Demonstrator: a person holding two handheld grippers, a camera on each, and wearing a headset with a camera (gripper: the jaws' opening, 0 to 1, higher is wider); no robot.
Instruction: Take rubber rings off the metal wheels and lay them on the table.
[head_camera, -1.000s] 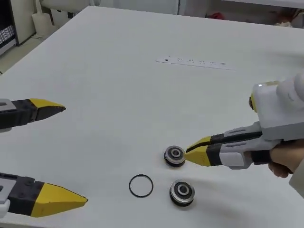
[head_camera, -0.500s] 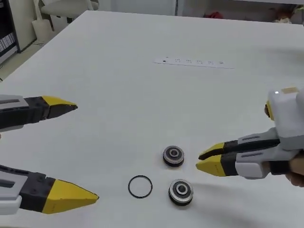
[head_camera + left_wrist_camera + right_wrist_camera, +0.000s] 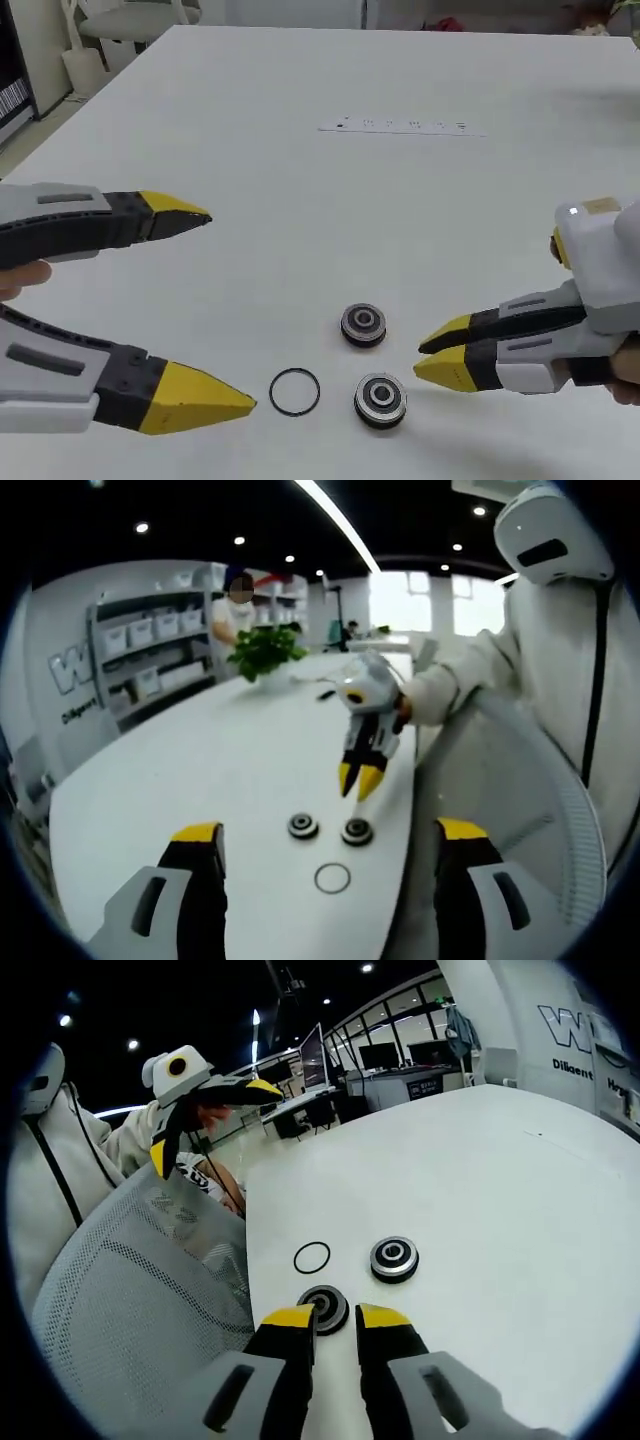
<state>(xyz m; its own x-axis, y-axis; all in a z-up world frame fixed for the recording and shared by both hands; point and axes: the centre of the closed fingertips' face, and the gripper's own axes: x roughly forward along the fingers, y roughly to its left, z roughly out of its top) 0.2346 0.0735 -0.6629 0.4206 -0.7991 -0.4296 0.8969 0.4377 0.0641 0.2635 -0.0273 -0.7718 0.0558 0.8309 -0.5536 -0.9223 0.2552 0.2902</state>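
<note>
Rubber ring [image 3: 295, 391] beside 2 wheels [image 3: 363, 324]; left claw [image 3: 232, 309] wide, right claw [image 3: 418, 360] barely apart.

We're in an open-plan office that doubles as a tech lab: a wide white desk [image 3: 300, 200] with a flush strip of power sockets [image 3: 400, 126], a grey mesh office chair [image 3: 150, 1290] at its edge, and dark computer monitors [image 3: 385, 1055] on the desks behind. Over by the wall there's a grey shelving rack of white storage bins [image 3: 150, 645] beside big white wall lettering [image 3: 70, 670]. A leafy green potted plant [image 3: 265, 650] sits on the desk, and a long white strip light [image 3: 335, 520] runs across the black ceiling.
</note>
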